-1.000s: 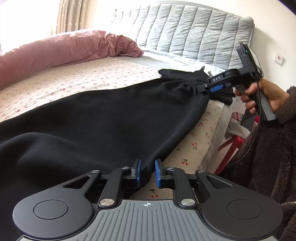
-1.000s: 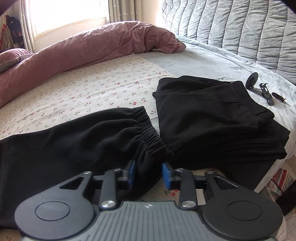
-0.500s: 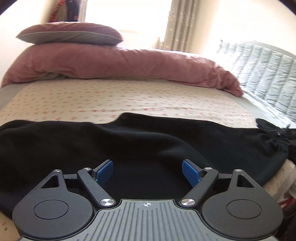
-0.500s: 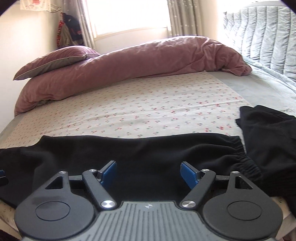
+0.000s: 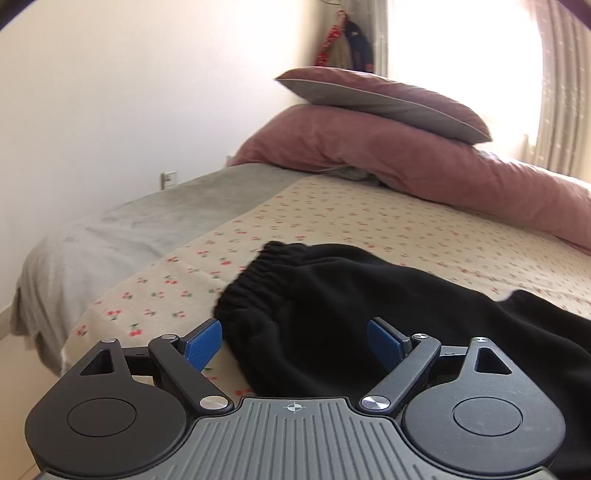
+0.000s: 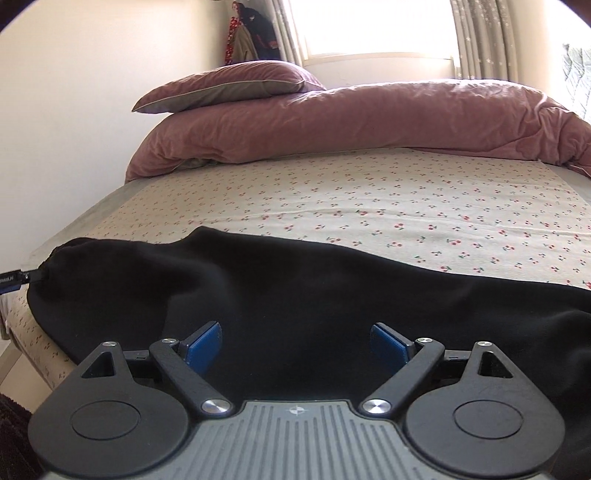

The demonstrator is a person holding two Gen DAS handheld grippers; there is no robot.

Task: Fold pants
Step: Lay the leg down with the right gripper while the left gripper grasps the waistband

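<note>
Both grippers released – black pants (image 5: pixel 332 314) flat on bed (image 5: pixel 369 229).
Left gripper (image 5: pixel 295 345) and right gripper (image 6: pixel 295 345) spread wide, holding nothing; elastic cuff (image 5: pixel 266 273) at 11 o'clock – a one-layer pinch risks a skewed fold.

Strong daylight from the window (image 6: pixel 376 26) at 12 o'clock burns out white; picture edges bend, corners go dark

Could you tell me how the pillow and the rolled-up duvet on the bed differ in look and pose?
The pillow is small, flat and piped along its edge, with a grey underside; the duvet is far larger, crumpled and dusty pink throughout. The pillow lies atop one end of the duvet, which stretches across the bed. Both show dusty-pink fabric.
</note>
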